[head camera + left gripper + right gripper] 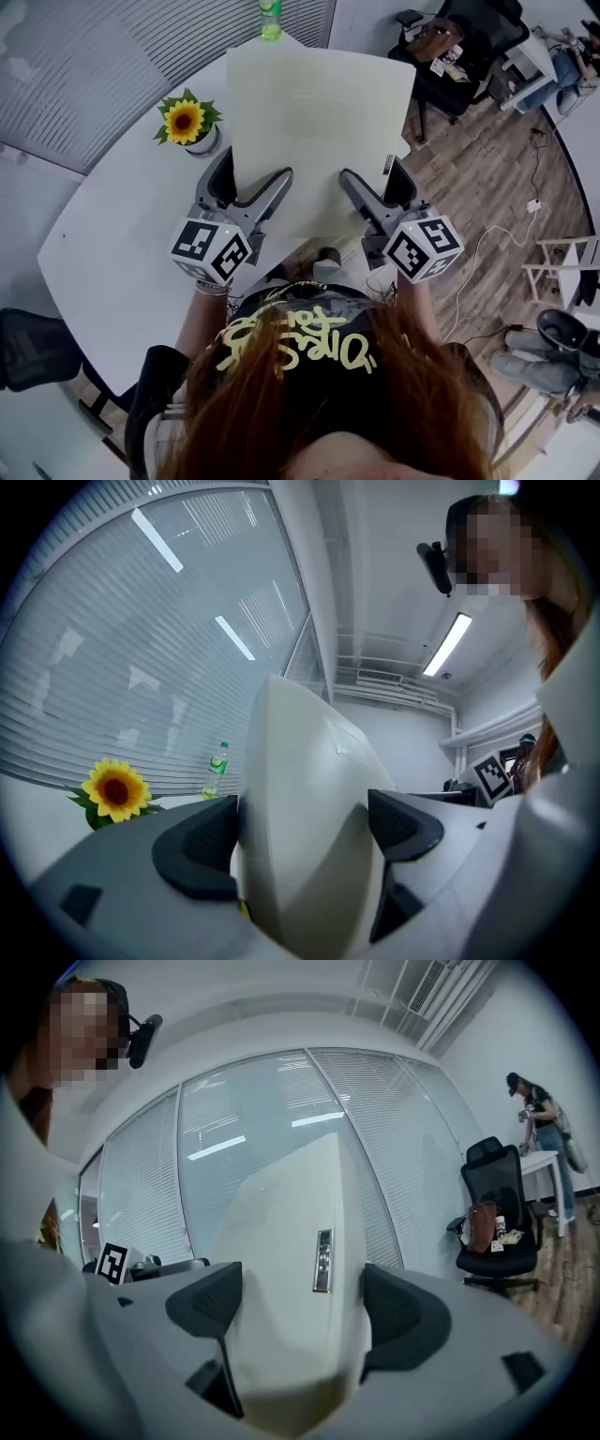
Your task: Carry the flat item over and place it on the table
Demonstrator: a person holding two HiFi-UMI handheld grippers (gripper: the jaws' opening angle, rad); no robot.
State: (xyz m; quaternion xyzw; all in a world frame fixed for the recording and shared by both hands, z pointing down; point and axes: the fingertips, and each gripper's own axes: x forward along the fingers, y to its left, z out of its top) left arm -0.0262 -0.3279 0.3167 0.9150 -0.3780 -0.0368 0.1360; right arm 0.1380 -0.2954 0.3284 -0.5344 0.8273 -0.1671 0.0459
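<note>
A large flat cream board (pixel 314 122) is held up in front of me, above the near edge of the white table (pixel 122 244). My left gripper (pixel 246 199) is shut on its lower left edge and my right gripper (pixel 373 199) is shut on its lower right edge. In the left gripper view the cream board (pixel 305 817) fills the gap between the dark pads (pixel 202 846). In the right gripper view the cream board (pixel 291 1279), with a small grey label, sits between the pads (pixel 398 1316).
A sunflower in a white pot (pixel 190 124) stands on the table left of the board. A green bottle (pixel 270 21) shows behind the board's top edge. A black office chair (pixel 469 52) with a brown bag stands on the wooden floor at the right. A person (pixel 539 1115) stands by a far desk.
</note>
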